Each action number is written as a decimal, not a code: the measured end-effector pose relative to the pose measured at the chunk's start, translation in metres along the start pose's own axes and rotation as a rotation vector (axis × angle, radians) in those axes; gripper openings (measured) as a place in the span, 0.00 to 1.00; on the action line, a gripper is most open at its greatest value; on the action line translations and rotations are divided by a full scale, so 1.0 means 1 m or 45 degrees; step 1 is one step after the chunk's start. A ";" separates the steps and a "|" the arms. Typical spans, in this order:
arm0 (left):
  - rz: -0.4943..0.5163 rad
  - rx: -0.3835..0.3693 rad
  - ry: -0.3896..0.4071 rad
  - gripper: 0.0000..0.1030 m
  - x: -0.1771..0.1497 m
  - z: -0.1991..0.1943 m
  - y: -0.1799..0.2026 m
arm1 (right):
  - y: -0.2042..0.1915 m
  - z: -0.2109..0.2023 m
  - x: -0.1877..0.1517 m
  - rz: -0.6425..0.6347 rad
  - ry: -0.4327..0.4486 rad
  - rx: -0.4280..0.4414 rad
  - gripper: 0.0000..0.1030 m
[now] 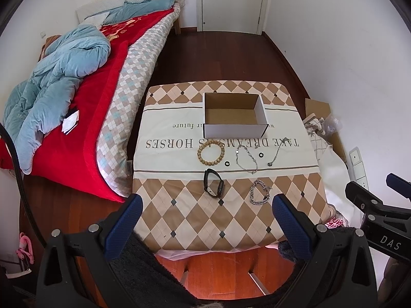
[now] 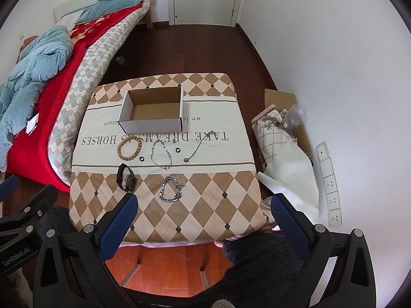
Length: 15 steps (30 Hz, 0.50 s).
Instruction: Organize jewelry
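Both the left gripper (image 1: 206,211) and right gripper (image 2: 204,211) hang wide apart, empty, at the near table edge. Chunky silver curb-chain bracelet (image 2: 170,189) lies limp on the diamond-pattern cloth (image 2: 205,213), nearer than the open white cardboard box (image 2: 151,125). Likely heavy-ish, slippery, floppy; pinch across one side of the links.

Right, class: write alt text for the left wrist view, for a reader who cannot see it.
An empty cardboard box sits on a diamond-patterned cloth, with jewelry spread in front of it: a wooden bead bracelet, thin chains, a black smartwatch and a silver chain bracelet. The open left gripper frames the foreground.
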State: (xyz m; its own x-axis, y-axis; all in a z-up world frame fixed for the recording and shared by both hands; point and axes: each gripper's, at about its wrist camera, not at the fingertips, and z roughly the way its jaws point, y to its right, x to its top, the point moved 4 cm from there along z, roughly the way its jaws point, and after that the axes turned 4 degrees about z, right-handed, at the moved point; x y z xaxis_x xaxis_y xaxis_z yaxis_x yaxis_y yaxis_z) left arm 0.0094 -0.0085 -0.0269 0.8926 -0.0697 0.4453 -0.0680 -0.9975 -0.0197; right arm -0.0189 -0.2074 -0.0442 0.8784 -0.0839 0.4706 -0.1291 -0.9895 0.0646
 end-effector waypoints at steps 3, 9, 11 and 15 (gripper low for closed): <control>0.001 -0.003 0.003 1.00 -0.001 0.002 0.001 | 0.001 -0.001 0.000 0.002 0.000 0.004 1.00; 0.000 -0.004 0.005 1.00 -0.001 0.001 0.002 | 0.002 -0.004 0.000 0.004 0.009 0.001 1.00; 0.003 -0.005 0.007 1.00 0.000 0.000 0.002 | 0.003 -0.004 0.001 0.004 0.011 -0.001 1.00; 0.009 -0.002 0.013 1.00 0.002 -0.001 0.004 | 0.003 -0.007 0.001 0.007 0.016 0.003 1.00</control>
State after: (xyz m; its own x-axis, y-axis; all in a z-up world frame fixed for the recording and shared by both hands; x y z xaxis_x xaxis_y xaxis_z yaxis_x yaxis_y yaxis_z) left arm 0.0103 -0.0125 -0.0251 0.8876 -0.0764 0.4542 -0.0749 -0.9970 -0.0212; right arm -0.0217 -0.2101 -0.0375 0.8716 -0.0879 0.4823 -0.1327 -0.9894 0.0596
